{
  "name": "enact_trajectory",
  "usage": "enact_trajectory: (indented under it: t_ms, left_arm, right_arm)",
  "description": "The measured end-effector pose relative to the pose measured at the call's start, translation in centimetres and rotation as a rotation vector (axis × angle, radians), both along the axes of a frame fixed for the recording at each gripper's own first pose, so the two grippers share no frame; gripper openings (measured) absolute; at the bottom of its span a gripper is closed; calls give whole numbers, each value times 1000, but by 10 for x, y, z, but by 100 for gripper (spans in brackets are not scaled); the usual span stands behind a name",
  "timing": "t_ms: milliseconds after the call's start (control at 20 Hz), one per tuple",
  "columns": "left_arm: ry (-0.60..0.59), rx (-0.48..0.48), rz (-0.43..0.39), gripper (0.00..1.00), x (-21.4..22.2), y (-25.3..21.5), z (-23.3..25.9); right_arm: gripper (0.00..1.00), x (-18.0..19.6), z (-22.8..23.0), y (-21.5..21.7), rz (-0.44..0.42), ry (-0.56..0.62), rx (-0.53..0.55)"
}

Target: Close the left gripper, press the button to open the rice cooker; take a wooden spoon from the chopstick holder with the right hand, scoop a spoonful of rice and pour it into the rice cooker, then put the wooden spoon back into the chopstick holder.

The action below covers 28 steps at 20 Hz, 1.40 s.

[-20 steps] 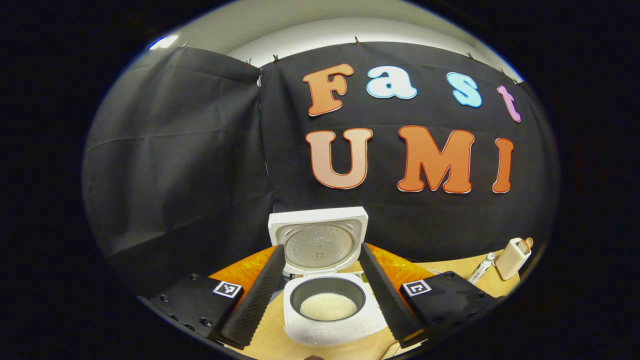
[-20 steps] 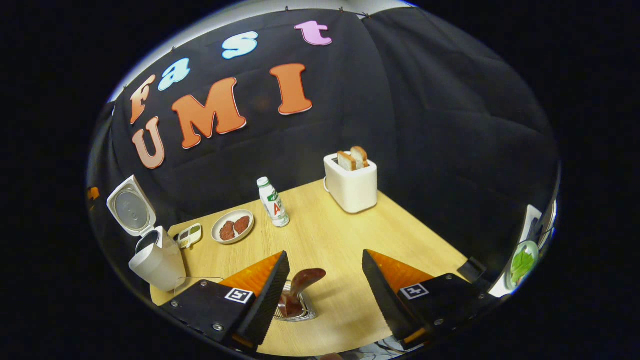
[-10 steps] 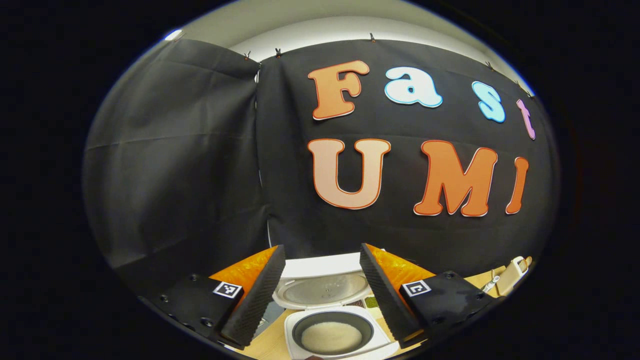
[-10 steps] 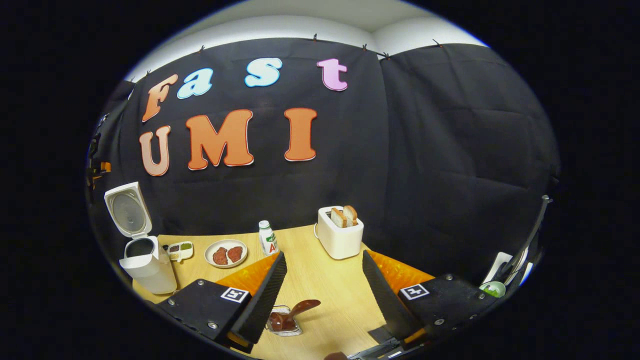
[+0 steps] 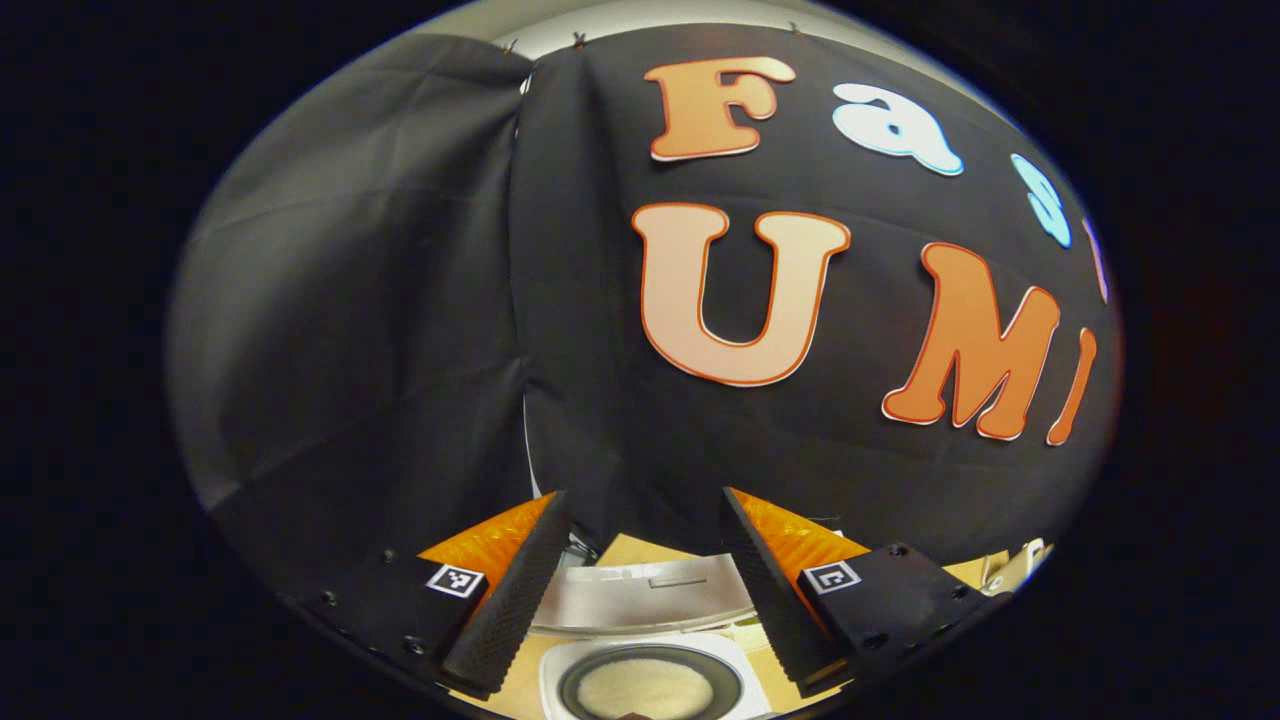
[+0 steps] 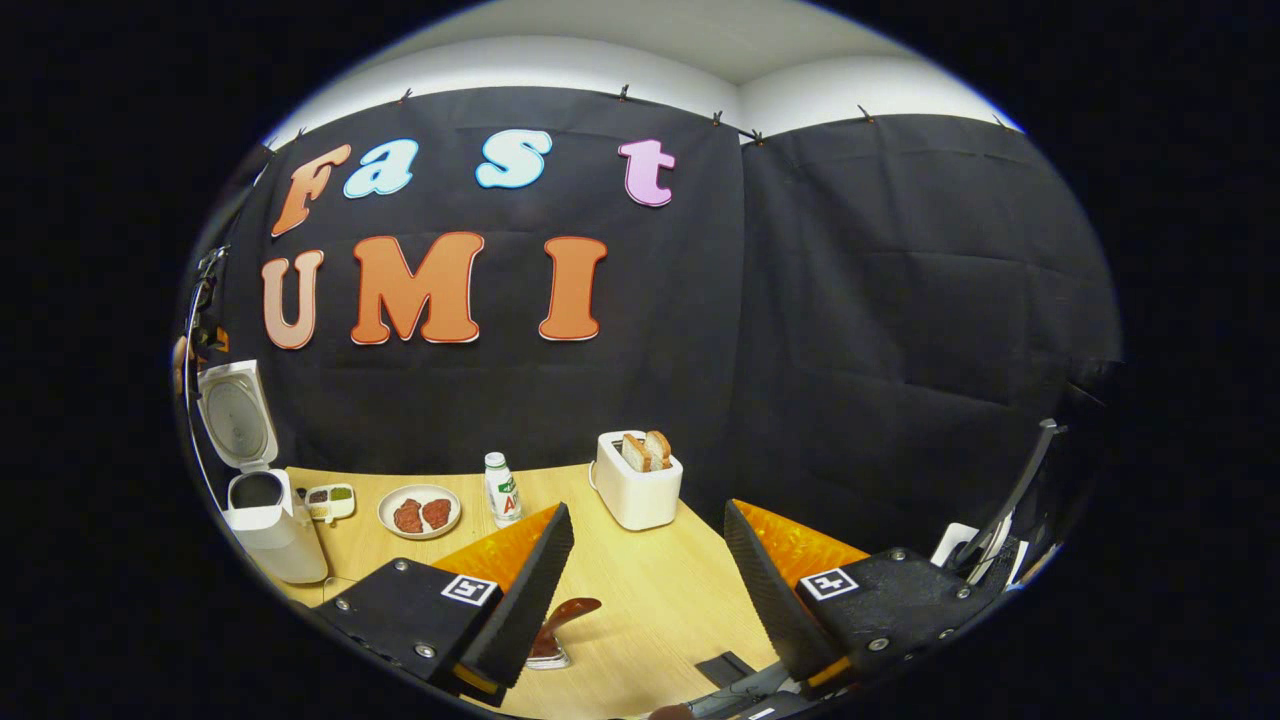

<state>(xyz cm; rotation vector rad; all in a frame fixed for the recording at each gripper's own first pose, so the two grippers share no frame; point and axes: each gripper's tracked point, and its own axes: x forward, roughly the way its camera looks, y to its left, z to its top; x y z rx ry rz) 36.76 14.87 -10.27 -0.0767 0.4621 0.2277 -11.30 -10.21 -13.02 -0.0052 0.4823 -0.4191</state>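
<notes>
The white rice cooker (image 5: 648,668) sits at the bottom of the left gripper view, lid (image 5: 640,598) raised and white rice (image 5: 645,692) in its pot. My left gripper (image 5: 642,497) is open just above and in front of it, empty. In the right gripper view the same cooker (image 6: 265,515) stands at the table's far left with its lid (image 6: 238,415) up. The brown wooden spoon (image 6: 568,613) leans in the chopstick holder (image 6: 545,658), low beside the left finger and partly hidden by it. My right gripper (image 6: 648,508) is open, above the table and holding nothing.
On the wooden table (image 6: 650,580) stand a white toaster (image 6: 638,485) with bread slices, a small bottle (image 6: 502,490), a plate (image 6: 420,512) with two meat patties and a small condiment dish (image 6: 330,498). Dark gear (image 6: 990,545) stands at the right edge.
The left gripper has moved closer over the cooker and tilted up, so the cooker slid to the bottom of its view. The right gripper drew back and up from the spoon holder, staying open.
</notes>
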Motion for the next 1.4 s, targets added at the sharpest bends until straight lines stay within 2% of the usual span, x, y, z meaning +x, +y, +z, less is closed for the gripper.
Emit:
enact_trajectory:
  t_ms: [300,450,700,800,950,1050,1250,1400]
  left_arm:
    - [100,57,7,98,1,0,-22]
    - [139,41,1,100,-6,-7,-24]
    - [196,-5,-21,100,-60,-29,-31]
    - [254,-63,-44,100,-84,-42,-48]
    - [365,-174,-38,100,-127,-58,-85]
    - [404,-205,-35,100,-151,-66,-100]
    - [504,-203,-16,100,-190,-69,-145]
    - [575,-120,-35,100,-211,-75,-179]
  right_arm:
    - [94,12,-2,-3,29,-21,10]
    - [95,14,-13,-1,46,-15,33]
    - [95,11,-34,-4,66,6,72]
    - [94,11,-41,-7,72,13,81]
    - [95,14,-47,-11,81,11,103]
    - [95,19,-50,-13,91,8,112]
    - [94,28,-54,-11,127,9,121]
    - [94,34,-57,-3,155,11,129]
